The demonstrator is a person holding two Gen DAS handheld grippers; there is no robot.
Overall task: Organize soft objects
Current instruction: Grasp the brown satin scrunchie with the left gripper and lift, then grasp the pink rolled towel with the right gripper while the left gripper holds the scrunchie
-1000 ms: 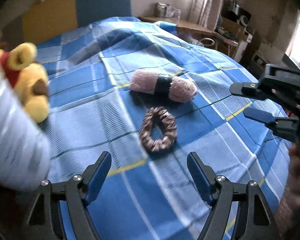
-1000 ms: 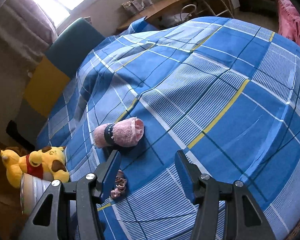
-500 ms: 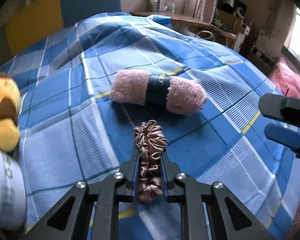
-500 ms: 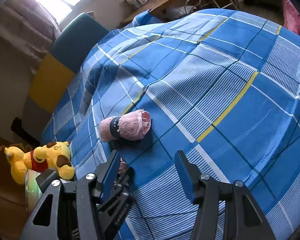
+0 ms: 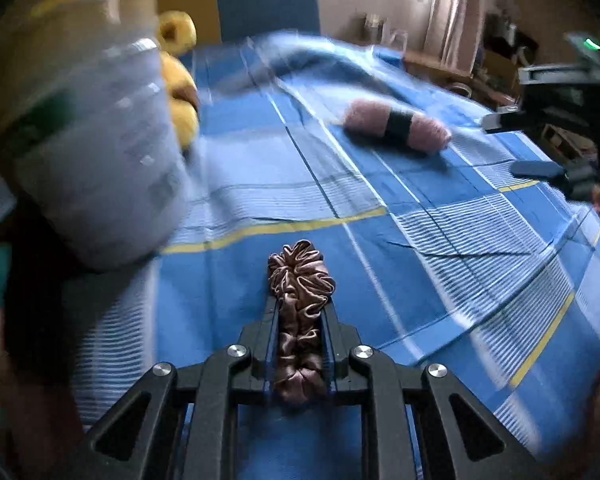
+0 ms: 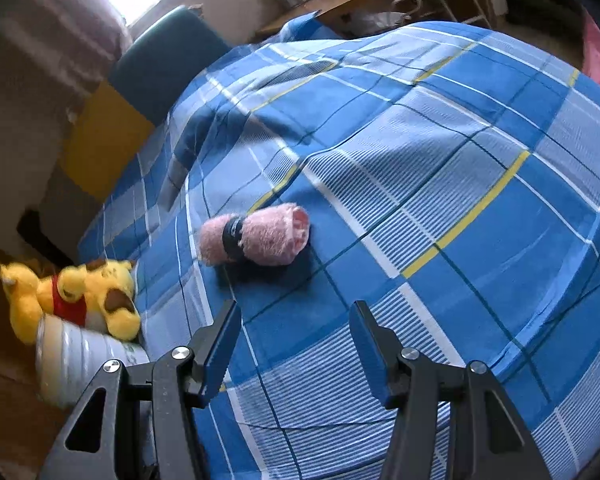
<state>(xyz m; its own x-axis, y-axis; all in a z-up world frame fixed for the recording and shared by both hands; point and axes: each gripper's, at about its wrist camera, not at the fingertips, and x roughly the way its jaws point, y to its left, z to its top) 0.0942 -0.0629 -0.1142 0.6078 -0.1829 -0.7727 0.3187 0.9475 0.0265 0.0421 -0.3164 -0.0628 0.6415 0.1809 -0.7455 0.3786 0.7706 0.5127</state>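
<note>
Above the bed (image 5: 440, 248), the left gripper (image 5: 300, 322) has clamped its jaws on the brown scrunchie (image 5: 300, 280) and swung toward the white container (image 5: 96, 152); right gripper (image 6: 296, 340) hangs released near the pink towel roll (image 6: 260, 236). Drop-off looks next.

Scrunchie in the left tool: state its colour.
The scrunchie is a shiny brownish mauve, clamped in the left tool; the left wrist view shows it best.

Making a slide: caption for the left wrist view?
Left gripper clamps a brown scrunchie above the plaid bedspread.
</note>
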